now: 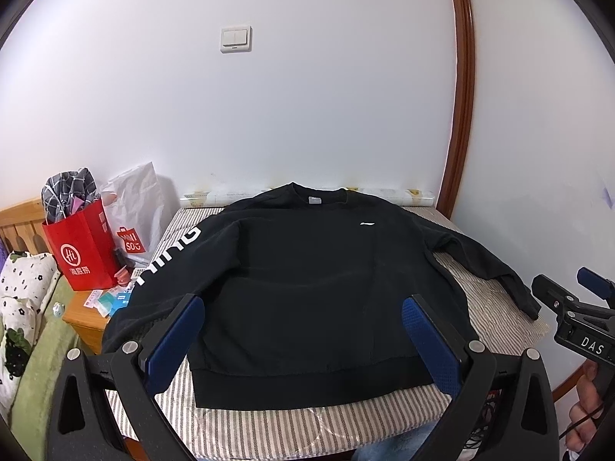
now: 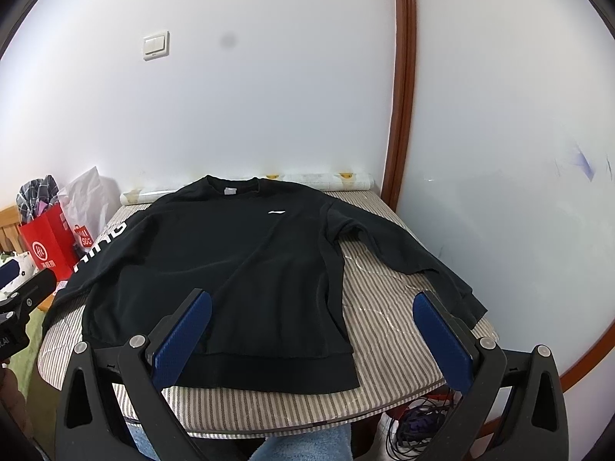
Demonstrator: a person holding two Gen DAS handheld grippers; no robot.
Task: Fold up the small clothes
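A black sweatshirt with a small white chest logo lies flat, front up, on a striped padded table; it also shows in the right wrist view. Its left sleeve carries white letters, its right sleeve stretches out toward the table's right edge. My left gripper is open and empty, hovering above the hem. My right gripper is open and empty above the hem's right corner; it also shows at the right edge of the left wrist view.
A red paper bag and a white plastic bag stand on a wooden nightstand to the left. A white wall runs behind the table, a brown door frame at right. Cables hang under the table's right corner.
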